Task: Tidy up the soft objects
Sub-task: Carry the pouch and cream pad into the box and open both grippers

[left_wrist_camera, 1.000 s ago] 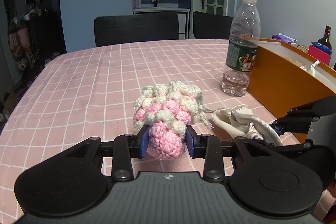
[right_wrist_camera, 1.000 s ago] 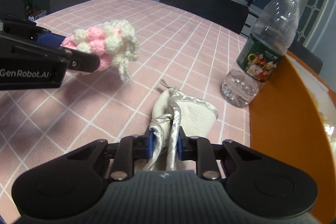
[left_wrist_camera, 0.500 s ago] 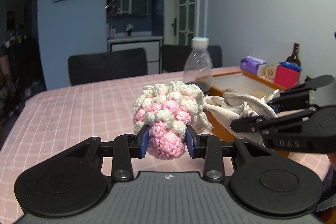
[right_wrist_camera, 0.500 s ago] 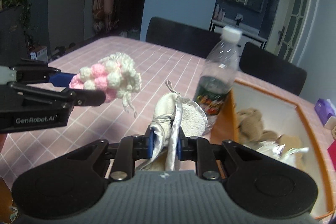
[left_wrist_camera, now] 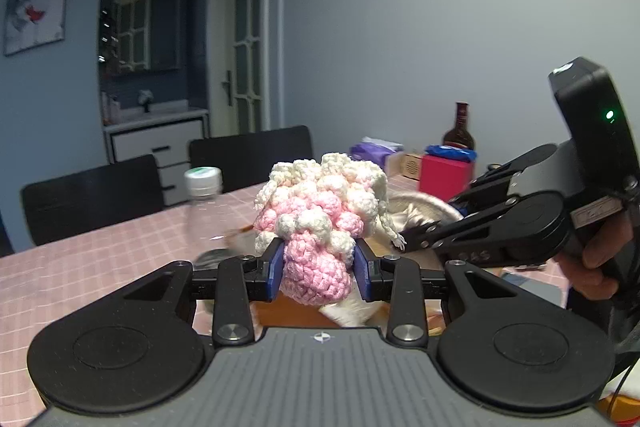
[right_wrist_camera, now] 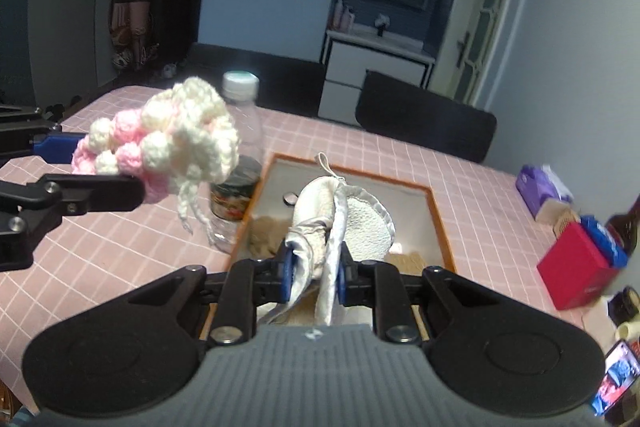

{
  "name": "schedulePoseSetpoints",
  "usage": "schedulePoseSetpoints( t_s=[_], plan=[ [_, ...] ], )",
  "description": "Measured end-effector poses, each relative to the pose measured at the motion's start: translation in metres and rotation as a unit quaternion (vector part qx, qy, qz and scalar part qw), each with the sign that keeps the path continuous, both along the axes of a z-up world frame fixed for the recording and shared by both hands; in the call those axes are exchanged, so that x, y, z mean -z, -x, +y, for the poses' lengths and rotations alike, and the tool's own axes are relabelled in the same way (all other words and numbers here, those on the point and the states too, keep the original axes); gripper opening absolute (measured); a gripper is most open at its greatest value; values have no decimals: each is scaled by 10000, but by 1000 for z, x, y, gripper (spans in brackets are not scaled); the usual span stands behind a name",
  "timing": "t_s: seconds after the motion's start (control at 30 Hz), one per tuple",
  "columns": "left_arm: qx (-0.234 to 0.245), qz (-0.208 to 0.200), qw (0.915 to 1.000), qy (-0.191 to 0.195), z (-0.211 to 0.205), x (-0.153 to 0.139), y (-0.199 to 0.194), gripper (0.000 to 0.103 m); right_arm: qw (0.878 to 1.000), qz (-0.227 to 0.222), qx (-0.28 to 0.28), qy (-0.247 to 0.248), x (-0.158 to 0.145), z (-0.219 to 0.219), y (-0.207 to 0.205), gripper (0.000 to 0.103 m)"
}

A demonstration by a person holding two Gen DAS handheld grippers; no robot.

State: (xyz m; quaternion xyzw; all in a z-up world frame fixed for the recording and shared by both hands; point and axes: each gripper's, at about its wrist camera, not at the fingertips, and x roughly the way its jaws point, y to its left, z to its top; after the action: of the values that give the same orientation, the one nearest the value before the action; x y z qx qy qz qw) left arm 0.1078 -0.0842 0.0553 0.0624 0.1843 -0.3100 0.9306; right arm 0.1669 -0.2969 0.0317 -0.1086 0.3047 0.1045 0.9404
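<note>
Carrying both soft things over to the orange box [right_wrist_camera: 440, 223]: my left gripper [left_wrist_camera: 318, 269] pinches the pink-and-white crochet pouch [left_wrist_camera: 320, 223] in the air, my right gripper [right_wrist_camera: 314, 277] pinches the white satin pouch [right_wrist_camera: 340, 215] above the box. Next I lower and let go, probably clear of the water bottle [right_wrist_camera: 240, 155].

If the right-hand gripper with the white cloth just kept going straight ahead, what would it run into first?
Most likely the orange-rimmed box: the right gripper, shut on the white cloth pouch, points down into it, toward the beige soft things already inside. Depth is hard to judge in this fisheye view.
</note>
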Motion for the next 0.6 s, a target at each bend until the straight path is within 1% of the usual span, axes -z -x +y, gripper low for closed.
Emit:
schedulePoseSetpoints(
  t_s=[0.1,0.2,0.27,0.33,0.47,0.6],
  plan=[
    [232,206,9995,-27,-22,4,-14,40,9997,204,119,8,8,-17,-11,19],
    [394,474,9980,-105,-38,11,-27,40,9988,400,238,125,17,-34,-22,19],
    [504,721,9960,-169,-48,17,-37,40,9976,623,262,115,23,-44,-30,19],
    [610,944,9934,-237,-56,24,-43,40,9956,902,243,-2,29,-55,-34,19],
    [749,1204,9884,-544,-70,40,-49,40,9911,1319,182,-85,48,-61,-43,20],
    [753,1473,9833,-753,-78,57,-57,40,9883,1521,99,-109,63,-58,-49,21]
  ],
)
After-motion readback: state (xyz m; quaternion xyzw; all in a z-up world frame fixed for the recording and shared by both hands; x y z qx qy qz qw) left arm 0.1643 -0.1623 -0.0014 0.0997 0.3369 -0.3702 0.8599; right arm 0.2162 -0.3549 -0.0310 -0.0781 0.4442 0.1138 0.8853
